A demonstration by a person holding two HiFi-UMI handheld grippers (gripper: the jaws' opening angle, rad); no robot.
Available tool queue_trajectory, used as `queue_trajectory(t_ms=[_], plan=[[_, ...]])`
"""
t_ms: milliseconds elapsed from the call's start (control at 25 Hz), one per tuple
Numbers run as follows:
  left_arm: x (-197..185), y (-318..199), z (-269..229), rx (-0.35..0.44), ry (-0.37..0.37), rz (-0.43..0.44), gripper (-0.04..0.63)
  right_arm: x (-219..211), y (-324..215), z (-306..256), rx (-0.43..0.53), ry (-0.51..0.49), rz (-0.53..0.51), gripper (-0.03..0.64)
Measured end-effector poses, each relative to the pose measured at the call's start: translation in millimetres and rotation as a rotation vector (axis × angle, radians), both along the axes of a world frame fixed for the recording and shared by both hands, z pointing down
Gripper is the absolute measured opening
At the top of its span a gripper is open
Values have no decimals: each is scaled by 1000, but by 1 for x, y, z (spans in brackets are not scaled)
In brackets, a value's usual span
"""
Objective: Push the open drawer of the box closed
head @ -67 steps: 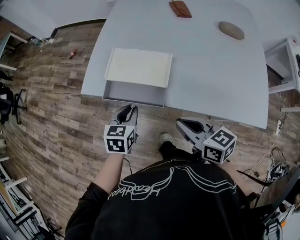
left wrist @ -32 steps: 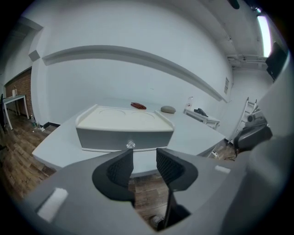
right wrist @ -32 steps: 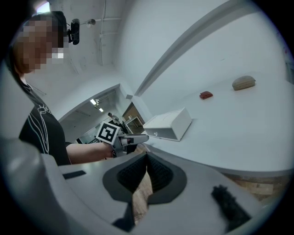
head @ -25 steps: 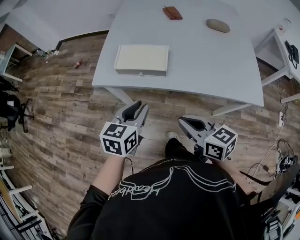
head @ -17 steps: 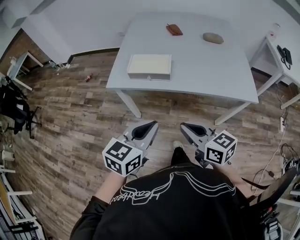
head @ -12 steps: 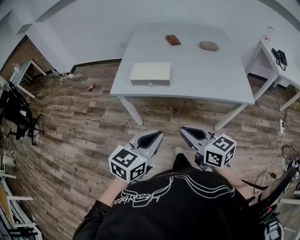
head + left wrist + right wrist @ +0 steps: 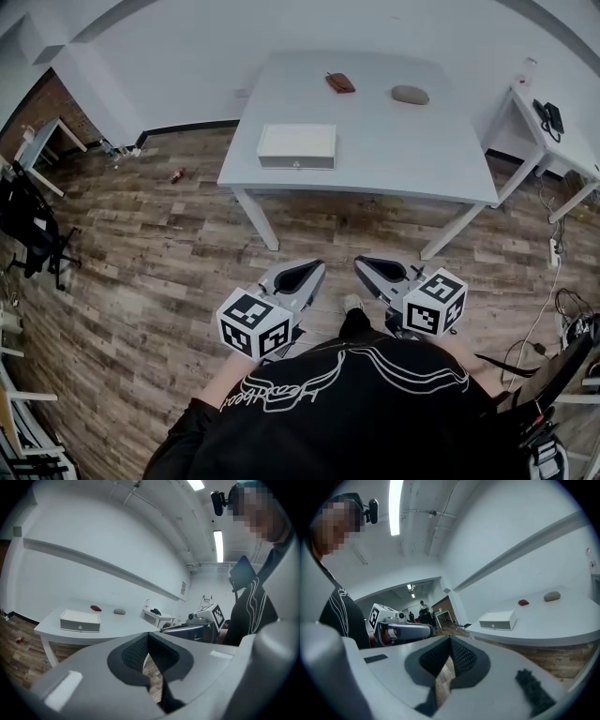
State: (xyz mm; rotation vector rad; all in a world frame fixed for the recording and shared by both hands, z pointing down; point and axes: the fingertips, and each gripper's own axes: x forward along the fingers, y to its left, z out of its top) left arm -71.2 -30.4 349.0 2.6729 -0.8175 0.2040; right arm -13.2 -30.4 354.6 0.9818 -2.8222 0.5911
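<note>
The white box (image 7: 296, 146) sits near the front left edge of the white table (image 7: 412, 159), its drawer flush with the front face and a small knob showing. It also shows in the left gripper view (image 7: 80, 620) and the right gripper view (image 7: 498, 619), closed in both. My left gripper (image 7: 315, 268) and right gripper (image 7: 362, 263) hang side by side close to the person's body, far back from the table over the wooden floor. Both are shut with nothing between the jaws, as the left gripper (image 7: 148, 637) and right gripper (image 7: 450, 641) show in their own views.
A brown flat object (image 7: 340, 82) and a grey stone-like object (image 7: 410, 94) lie at the table's far side. A smaller white table (image 7: 553, 141) with a phone stands to the right. A black chair (image 7: 28, 220) is at the left; a small red item (image 7: 176, 175) lies on the floor.
The drawer stood open in the earliest frame and is closed since. The person has backed away from the table, and both grippers have drawn in near the body.
</note>
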Motion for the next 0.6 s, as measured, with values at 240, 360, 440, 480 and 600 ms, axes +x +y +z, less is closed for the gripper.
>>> queue_trajectory(t_ms=[240, 360, 440, 480, 600], plan=[[0, 3, 0, -4, 0, 7, 8, -2, 4, -7, 23, -3, 10, 8], [0, 3, -1, -4, 3, 10, 8, -3, 6, -10, 26, -2, 9, 8], [2, 3, -1, -5, 7, 12, 8, -3, 7, -9, 25, -2, 10, 8], [2, 2, 0, -6, 7, 13, 8, -2, 6, -8, 25, -3, 12, 8], [-1, -2, 3, -12, 12, 11, 8, -2, 3, -8, 25, -18, 24, 8]])
